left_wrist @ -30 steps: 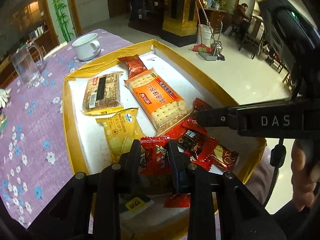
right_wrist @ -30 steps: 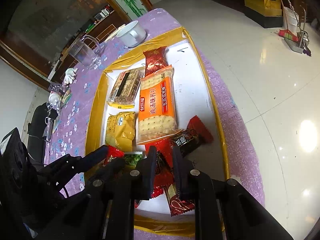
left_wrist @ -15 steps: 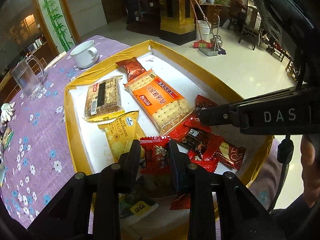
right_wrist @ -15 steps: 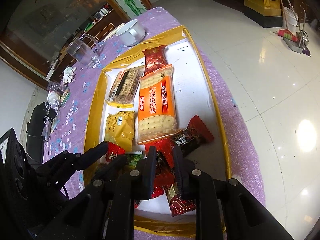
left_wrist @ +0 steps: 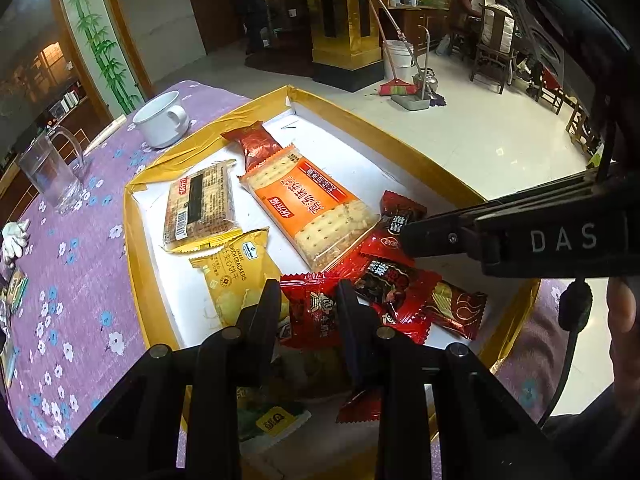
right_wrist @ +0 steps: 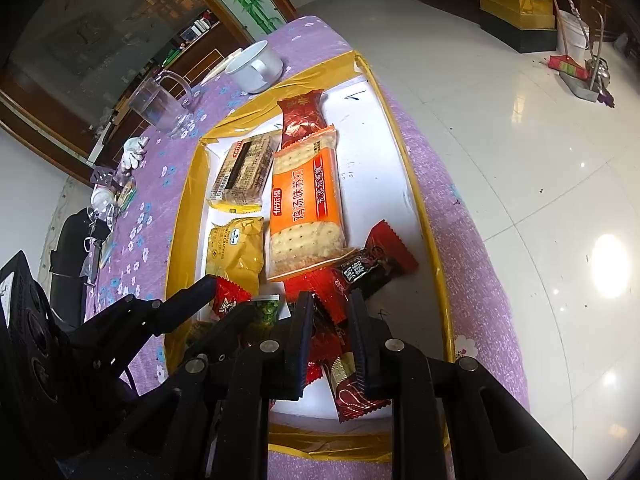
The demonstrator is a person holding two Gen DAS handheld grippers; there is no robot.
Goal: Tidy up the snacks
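Observation:
A gold-rimmed white tray (left_wrist: 360,116) on a purple flowered tablecloth holds the snacks. An orange cracker pack (left_wrist: 312,204) lies in the middle, with a brown biscuit pack (left_wrist: 200,208) and a yellow cheese-cracker bag (left_wrist: 232,276) to its left. Several red packets are piled at the near end. My left gripper (left_wrist: 308,300) is shut on a small red packet (left_wrist: 312,316), also visible from the right wrist (right_wrist: 228,300). My right gripper (right_wrist: 330,308) points down into the red pile, its jaws nearly closed with a red wrapper (right_wrist: 326,320) between them. Its tip (left_wrist: 404,236) rests beside a black-and-red bar (left_wrist: 388,280).
A white cup (left_wrist: 162,120) and a clear glass pitcher (left_wrist: 50,172) stand on the cloth beyond the tray's far left corner. A green packet (left_wrist: 272,420) lies under my left gripper. The table edge runs along the tray's right side, with tiled floor below and people seated far off.
My left gripper has rolled slightly, still holding its red packet. The right gripper has stayed over the red pile, its jaws barely wider than before.

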